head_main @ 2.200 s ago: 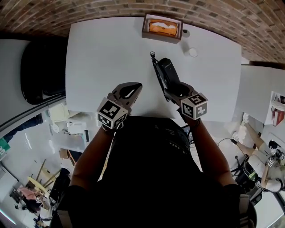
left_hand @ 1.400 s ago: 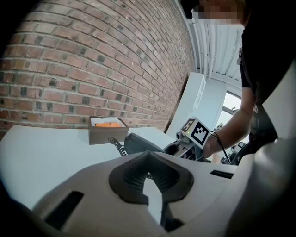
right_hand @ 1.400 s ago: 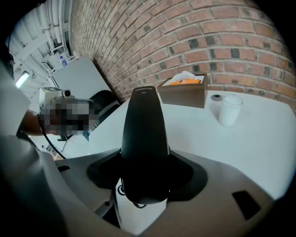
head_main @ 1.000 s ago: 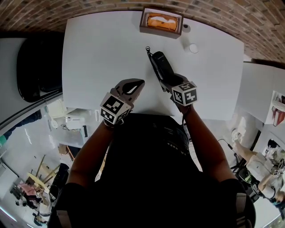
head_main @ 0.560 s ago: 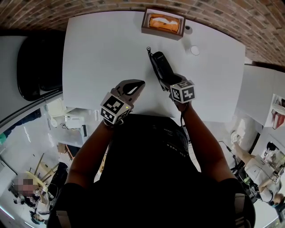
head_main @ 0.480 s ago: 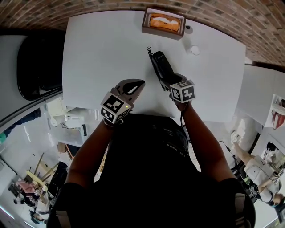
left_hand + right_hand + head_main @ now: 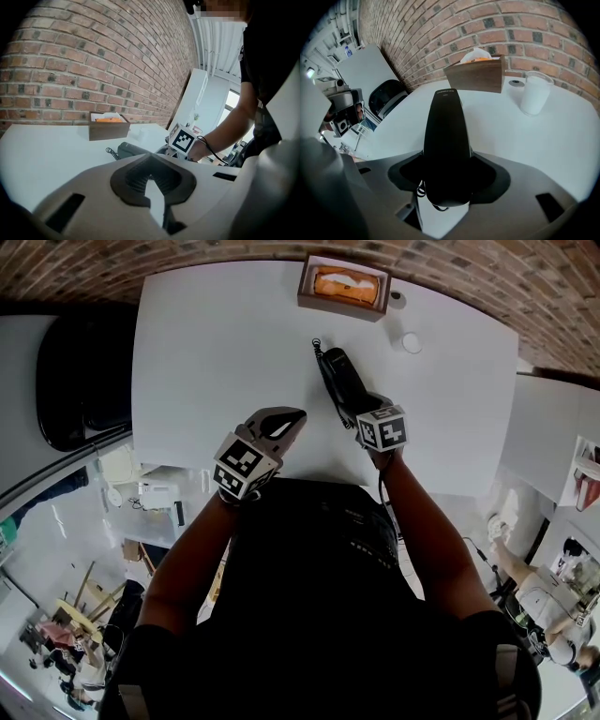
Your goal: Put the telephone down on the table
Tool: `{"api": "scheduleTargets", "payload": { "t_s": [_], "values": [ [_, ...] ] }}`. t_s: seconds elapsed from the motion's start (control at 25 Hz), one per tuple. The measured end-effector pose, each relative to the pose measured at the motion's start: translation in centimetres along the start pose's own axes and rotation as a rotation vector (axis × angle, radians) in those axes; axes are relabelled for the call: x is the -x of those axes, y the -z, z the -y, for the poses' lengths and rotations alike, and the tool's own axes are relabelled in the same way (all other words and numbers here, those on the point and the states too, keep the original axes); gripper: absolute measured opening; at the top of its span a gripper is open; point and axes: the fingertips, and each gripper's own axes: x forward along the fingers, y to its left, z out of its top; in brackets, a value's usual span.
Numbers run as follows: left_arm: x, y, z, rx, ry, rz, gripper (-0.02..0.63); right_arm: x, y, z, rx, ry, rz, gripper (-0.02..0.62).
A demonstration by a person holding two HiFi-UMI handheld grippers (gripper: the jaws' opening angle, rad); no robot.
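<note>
Fingers [image 7: 490, 177] of the right gripper [image 7: 447, 190] clamped on the near end of the telephone [image 7: 446, 136]. It's a black handset pointing at the far edge of the bench [image 7: 216, 343], low over mid-bench; contact unclear. Left gripper [image 7: 150, 180] pinched together on nothing, by the near edge. Handset looks rigid, light, glossy plastic, so likely slippery. End grip adequate, mid-body would be steadier. Coiled cord [image 7: 318, 346] may tug.

White counter [image 7: 216, 352] is sitting against a brick wall. A brown open box [image 7: 342, 287] with orange contents is resting at the far edge. A small round cap [image 7: 397, 300] is lying just beside it, and a white cup [image 7: 410, 342] is standing near that.
</note>
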Motion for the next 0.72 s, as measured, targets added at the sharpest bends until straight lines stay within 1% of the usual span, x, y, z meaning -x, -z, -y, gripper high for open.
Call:
{"api": "scheduleTargets", "payload": {
  "t_s": [0.12,0.36,0.52,0.72],
  "values": [
    [-0.1,0.1,0.0,0.019,0.003,0.001,0.008,-0.3,0.3,0.2,0.001,0.010,-0.011,0.268],
    [0.3,-0.1,0.0,0.025,0.002,0.013,0.008,-0.8,0.8,0.1,0.013,0.034,-0.022,0.268],
    [0.8,0.5,0.0,0.034,-0.004,0.003,0.008,-0.8,0.8,0.1,0.022,0.047,-0.019,0.268],
    [1.2,0.2,0.5,0.022,-0.002,0.020,0.008,-0.9,0.9,0.1,0.034,0.065,-0.011,0.268]
  ]
}}
